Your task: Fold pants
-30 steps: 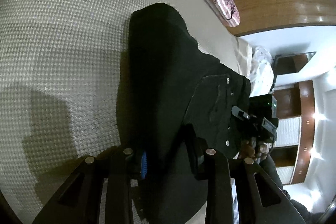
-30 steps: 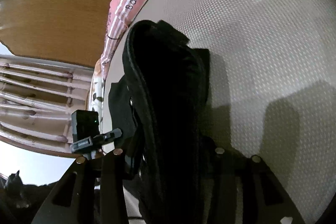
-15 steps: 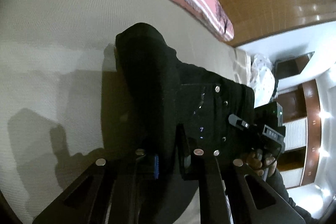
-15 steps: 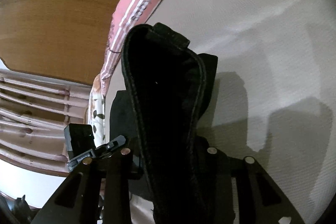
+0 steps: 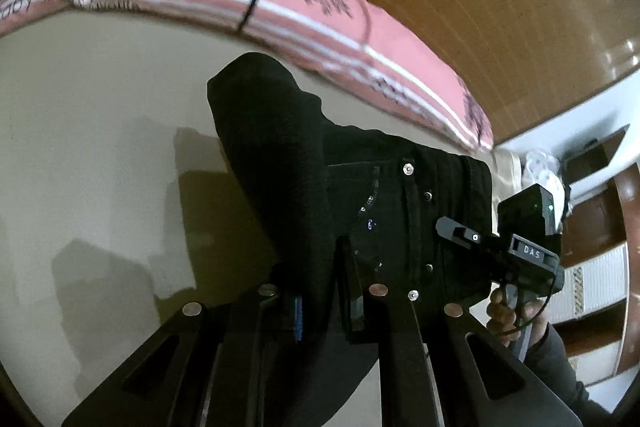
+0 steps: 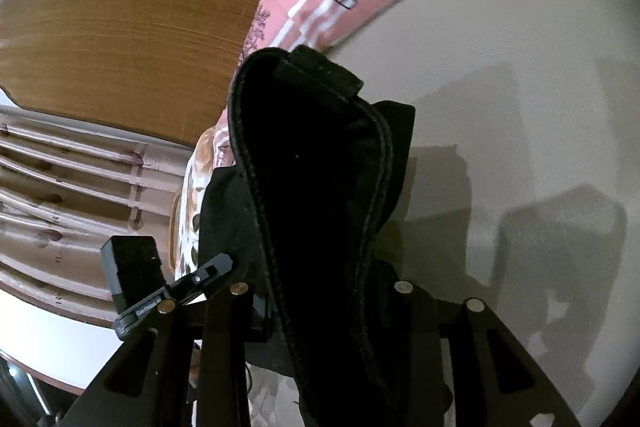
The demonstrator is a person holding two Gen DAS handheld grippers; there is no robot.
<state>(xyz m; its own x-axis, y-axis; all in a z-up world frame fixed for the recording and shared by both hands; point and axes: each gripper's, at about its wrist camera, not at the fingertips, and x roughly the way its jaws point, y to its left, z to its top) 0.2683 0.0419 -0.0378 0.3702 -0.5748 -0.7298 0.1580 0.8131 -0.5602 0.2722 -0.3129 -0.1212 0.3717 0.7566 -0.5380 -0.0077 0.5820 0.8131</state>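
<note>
You are holding the black pants (image 5: 360, 195) lifted above the pale bedsheet (image 5: 88, 131), your left gripper (image 5: 320, 291) clamping one bunched fold. Your right gripper (image 6: 324, 307) is pinching the waistband edge. The pink pillow (image 5: 304, 11) is lying behind, against the wooden headboard (image 6: 120, 7).

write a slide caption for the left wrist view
Left claw shut on black pants above the bed, right claw alongside.

Left gripper (image 5: 320, 291) clamped tight on dark cloth, right gripper (image 6: 324, 311) likewise (fingers nearly hidden by fabric); bare hand (image 5: 504, 311) wrapped round the other gripper's handle, just beside.
</note>
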